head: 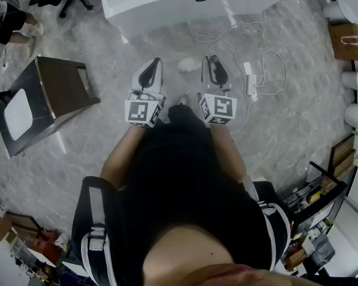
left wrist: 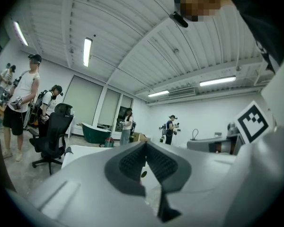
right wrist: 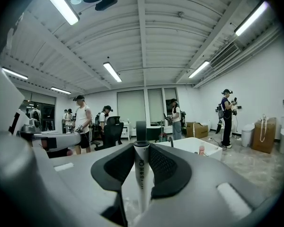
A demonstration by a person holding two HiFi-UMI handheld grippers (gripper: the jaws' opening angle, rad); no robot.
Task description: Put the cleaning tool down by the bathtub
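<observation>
The cleaning tool has a white handle (right wrist: pixel 141 174) with a grey cap on top, and it stands upright between the pads of my right gripper (right wrist: pixel 141 151), which is shut on it. In the head view the right gripper (head: pixel 210 61) and the left gripper (head: pixel 157 63) are held side by side, both pointing at the white bathtub (head: pixel 167 5). A white rounded thing (head: pixel 186 65) shows between their tips; I cannot tell whether it belongs to the tool. The left gripper (left wrist: pixel 146 148) is shut, its pads meeting at the tip with nothing between them. The tub's rim (right wrist: pixel 194 144) lies just ahead.
A white power strip (head: pixel 250 79) and its cable lie on the grey floor right of the grippers. A dark low table (head: pixel 53 97) stands at the left, white bins (head: pixel 355 79) and a shelf cart (head: pixel 322 201) at the right. Several people and a black office chair (left wrist: pixel 52 134) are beyond.
</observation>
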